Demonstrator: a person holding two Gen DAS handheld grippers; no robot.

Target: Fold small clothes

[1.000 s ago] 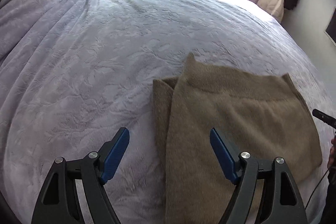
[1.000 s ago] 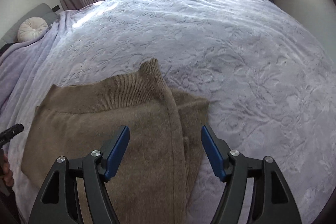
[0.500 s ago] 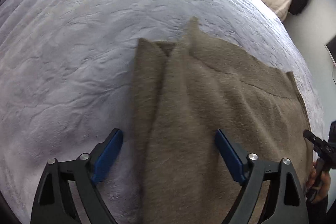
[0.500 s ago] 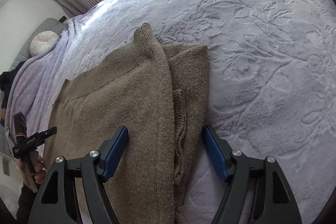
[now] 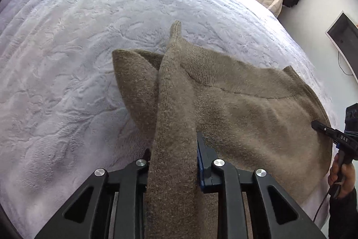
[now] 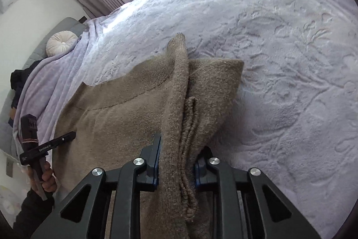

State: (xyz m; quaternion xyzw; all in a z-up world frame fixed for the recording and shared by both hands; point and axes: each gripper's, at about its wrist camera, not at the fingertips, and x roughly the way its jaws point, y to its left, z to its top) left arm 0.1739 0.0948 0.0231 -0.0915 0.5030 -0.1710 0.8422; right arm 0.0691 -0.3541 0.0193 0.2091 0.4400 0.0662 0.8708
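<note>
Left claw (image 5: 173, 162): jaws have just been closing; now pinched on a raised ridge of the brown fuzzy knit garment (image 5: 246, 109), blue pads pressing the fold from both sides.
Right claw (image 6: 176, 162): jaws likewise just closing; now clamped on the opposite edge of the same garment (image 6: 116, 113), with several stacked layers bunched between the pads.
Garment position: lies flat on the pale lavender embossed plush bed cover (image 5: 67, 59), running forward from both claws; a ribbed band crosses its far end, and a narrow ribbed tip pokes out beyond that.
Risk, uneven layers: the right claw's bite looks thick and loose-edged. If only the outer layers are held, the inner ones would likely slip out on a lift and spoil the fold.
Risk, stretch: the knit looks soft and stretchy. Pulling the two claws apart or lifting at different rates would probably skew the edges.
Risk, drag: fuzzy knit on plush cover looks clingy. A low sweep could catch the cover or roll the underside.
Materials: garment is a thick, nubbly, matte yarn. The cover is velvety, with a raised leaf pattern.
Shapes: the garment is roughly rectangular, with one side flap already turned in just beside each claw.
</note>
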